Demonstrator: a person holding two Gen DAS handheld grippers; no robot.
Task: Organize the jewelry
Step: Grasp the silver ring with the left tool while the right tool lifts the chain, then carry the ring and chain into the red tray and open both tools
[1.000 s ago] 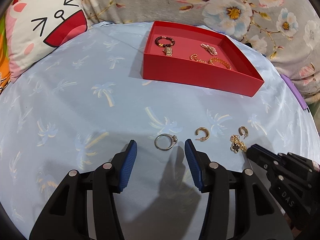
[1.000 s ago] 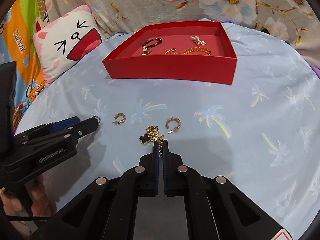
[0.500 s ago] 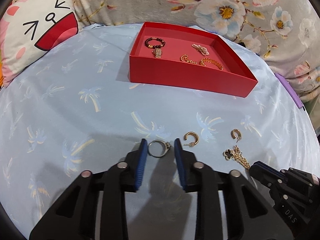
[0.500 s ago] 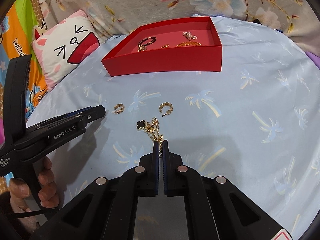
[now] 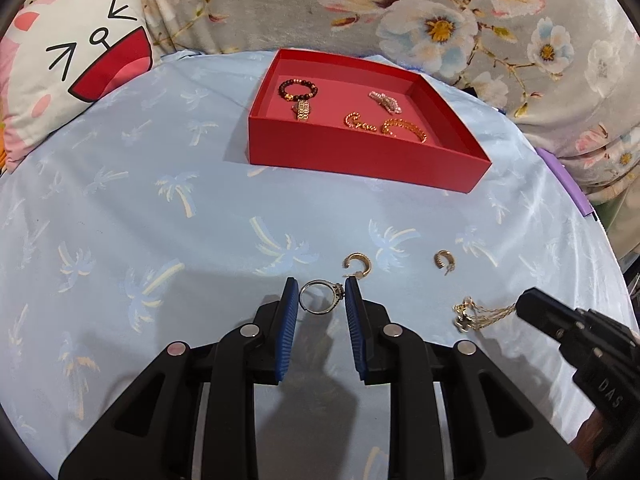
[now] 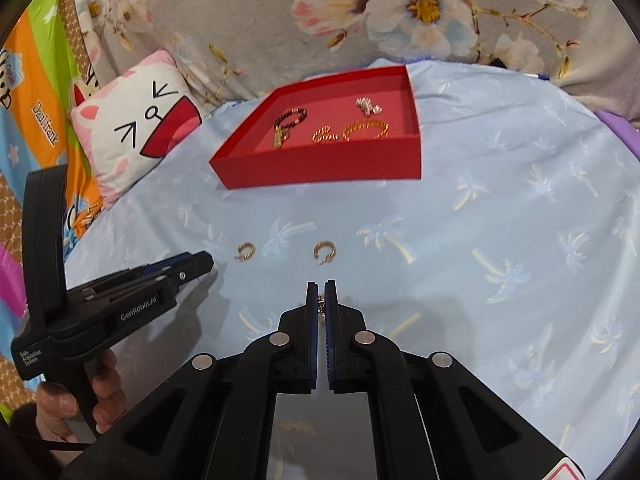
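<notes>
Ring (image 5: 320, 298): lying on the blue palm-print cloth (image 5: 160, 220), near its front edge, sitting between the blue pads (image 5: 289, 320) of the left gripper (image 5: 320, 285). Having just been closing, now pinching the band on one side and the stone on the other; grasping the ring, though whether lifting it off the cloth, cannot tell. Gripping the handle at lower left in the right wrist view, a hand (image 6: 80, 400). Right gripper (image 6: 320, 285): clenching a thin gold chain (image 5: 484, 314), showing only a short bit between the nearly touching pads. Trailing from the black tip in the left wrist view, with the pendant hanging at or just over the cloth. Lying loose just beyond the ring, two gold hoop earrings (image 5: 358, 264) (image 5: 442, 258), apart from each other. Standing farther back, a red tray (image 5: 360, 160), holding a dark beaded bracelet (image 5: 298, 88), a gold bracelet (image 5: 404, 128) and other small pieces. Leaning at far left, a cartoon-face pillow (image 5: 72, 80); draping behind, a floral blanket (image 5: 440, 20).
</notes>
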